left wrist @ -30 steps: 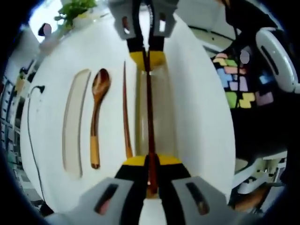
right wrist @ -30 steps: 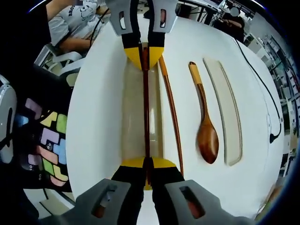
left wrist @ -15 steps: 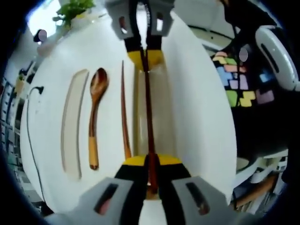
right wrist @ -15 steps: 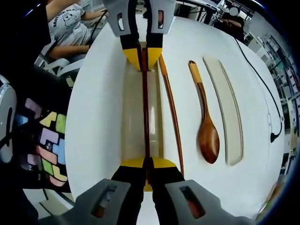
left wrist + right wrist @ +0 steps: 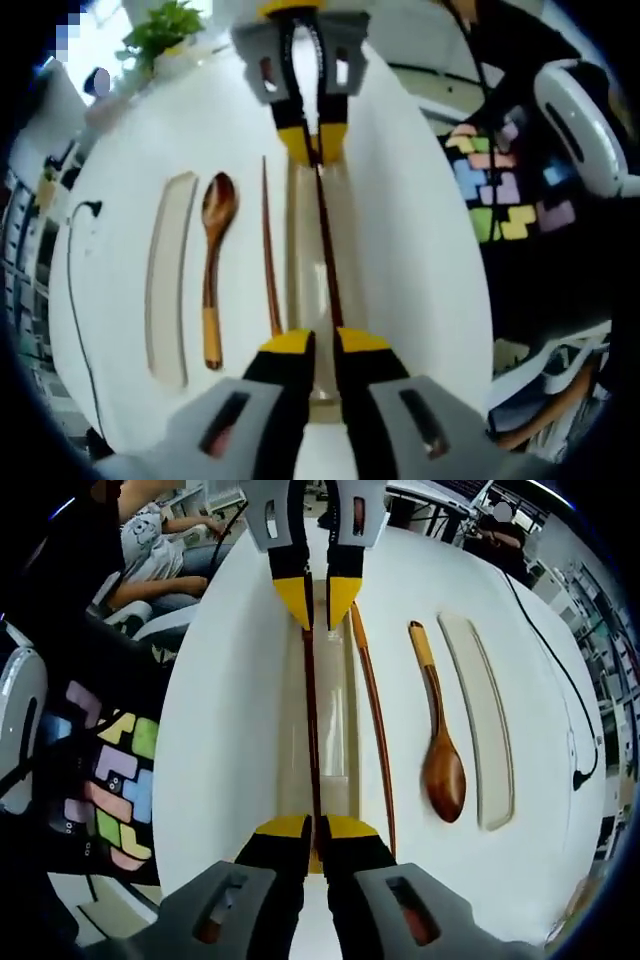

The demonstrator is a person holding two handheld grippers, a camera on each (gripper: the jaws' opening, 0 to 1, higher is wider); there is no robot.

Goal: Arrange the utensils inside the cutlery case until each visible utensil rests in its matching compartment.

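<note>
Chopstick (image 5: pixel 310 700): thin, stiff, dark lacquered wood, likely light and slick. Lies lengthwise over the case (image 5: pixel 340 710), 1 end pinched in the right gripper (image 5: pixel 315 828), jaws narrow and closed on it. Other end free, just short of the left gripper (image 5: pixel 322 345), jaws parted with a gap and nothing between them.

Judgement: end grip fine for lowering, but rod liable to pivot or roll. Better hold just in from the tip, squarely across the shaft. Low drop advisable, given that the case looks like thin translucent plastic.

Chopstick 2 (image 5: pixel 375 720): on the table (image 5: pixel 230 730) just beside the case wall, parallel to it.
Spoon (image 5: pixel 440 770): wooden, beyond chopstick 2. Narrow neck looks the best hold, bowl too rounded.
Lid (image 5: pixel 485 730): pale, furthest out.
Dividers inside the case: cannot tell.

Surface: smooth white tabletop, low friction expected.

Room: potted plant (image 5: pixel 165 22) at the far edge, black cable (image 5: pixel 70 260) along the rim, seated person (image 5: pixel 160 550) beyond the table.
</note>
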